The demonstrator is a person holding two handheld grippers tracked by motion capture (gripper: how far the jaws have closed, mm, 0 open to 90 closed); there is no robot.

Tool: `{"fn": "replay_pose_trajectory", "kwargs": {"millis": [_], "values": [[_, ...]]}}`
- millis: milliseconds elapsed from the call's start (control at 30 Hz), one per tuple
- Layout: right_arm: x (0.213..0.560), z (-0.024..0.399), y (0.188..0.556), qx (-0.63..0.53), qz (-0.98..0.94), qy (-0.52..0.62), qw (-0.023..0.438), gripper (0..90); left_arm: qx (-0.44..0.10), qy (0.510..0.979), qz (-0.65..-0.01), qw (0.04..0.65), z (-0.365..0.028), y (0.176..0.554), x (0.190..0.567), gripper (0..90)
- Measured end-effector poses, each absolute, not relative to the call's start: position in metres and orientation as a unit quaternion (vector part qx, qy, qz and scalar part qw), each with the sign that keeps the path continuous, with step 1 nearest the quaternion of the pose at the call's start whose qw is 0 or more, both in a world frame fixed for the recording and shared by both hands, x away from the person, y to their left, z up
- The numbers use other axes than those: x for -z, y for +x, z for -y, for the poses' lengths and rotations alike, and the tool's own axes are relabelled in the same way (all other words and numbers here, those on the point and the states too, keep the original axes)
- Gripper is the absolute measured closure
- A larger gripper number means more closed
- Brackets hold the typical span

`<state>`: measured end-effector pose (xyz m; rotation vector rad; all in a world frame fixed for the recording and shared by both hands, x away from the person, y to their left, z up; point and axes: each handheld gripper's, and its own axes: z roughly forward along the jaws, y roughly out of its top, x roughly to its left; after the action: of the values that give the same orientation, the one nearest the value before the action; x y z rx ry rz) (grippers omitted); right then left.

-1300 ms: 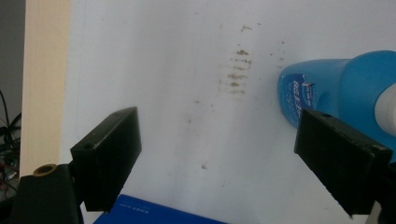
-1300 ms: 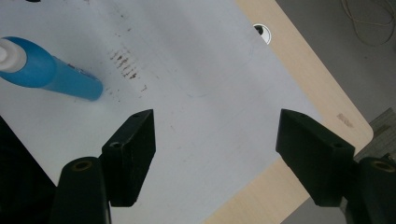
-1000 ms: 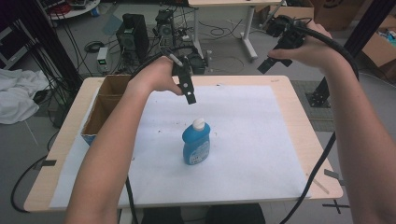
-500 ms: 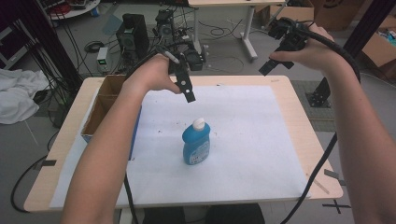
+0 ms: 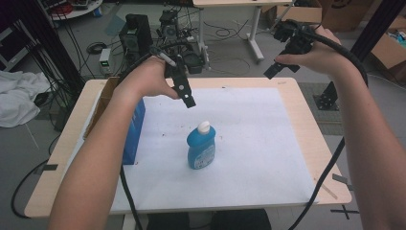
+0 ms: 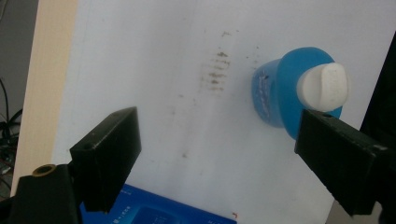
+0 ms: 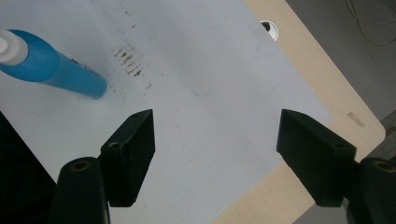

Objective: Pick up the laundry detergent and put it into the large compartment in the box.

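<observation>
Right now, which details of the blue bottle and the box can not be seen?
- Blue plastic bottle with white cap: label print too small, high view; lower part hidden by its own shoulder, left gripper view.
- Cardboard box with blue side: inside hidden by the left forearm, high view; cut off by the bottom edge, left gripper view.

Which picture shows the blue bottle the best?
The high view: the whole blue bottle stands upright on the white sheet, cap and label visible. The left gripper view looks down on its white cap and shoulders. The right gripper view catches it at the edge, cap cut off.
</observation>
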<state>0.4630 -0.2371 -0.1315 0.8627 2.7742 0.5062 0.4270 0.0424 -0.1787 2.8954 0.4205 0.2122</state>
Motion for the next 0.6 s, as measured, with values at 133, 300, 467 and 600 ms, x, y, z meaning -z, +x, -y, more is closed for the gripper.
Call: {"fn": "replay_pose_trajectory", "kwargs": {"millis": [133, 300, 467, 600], "values": [[0.132, 0.238, 0.463, -0.173, -0.937, 0.289, 0.097, 28.0, -0.072, 0.982, -0.136, 0.106, -0.041, 0.420, 0.177, 15.3], [0.132, 0.239, 0.462, -0.176, -0.936, 0.288, 0.096, 27.9, -0.064, 0.983, -0.132, 0.113, -0.037, 0.414, 0.179, 15.1], [0.133, 0.240, 0.461, -0.178, -0.936, 0.287, 0.096, 27.7, -0.062, 0.984, -0.131, 0.106, -0.031, 0.405, 0.185, 14.7], [0.135, 0.241, 0.460, -0.179, -0.937, 0.286, 0.095, 27.7, -0.059, 0.984, -0.130, 0.107, -0.028, 0.401, 0.188, 14.7]]}}
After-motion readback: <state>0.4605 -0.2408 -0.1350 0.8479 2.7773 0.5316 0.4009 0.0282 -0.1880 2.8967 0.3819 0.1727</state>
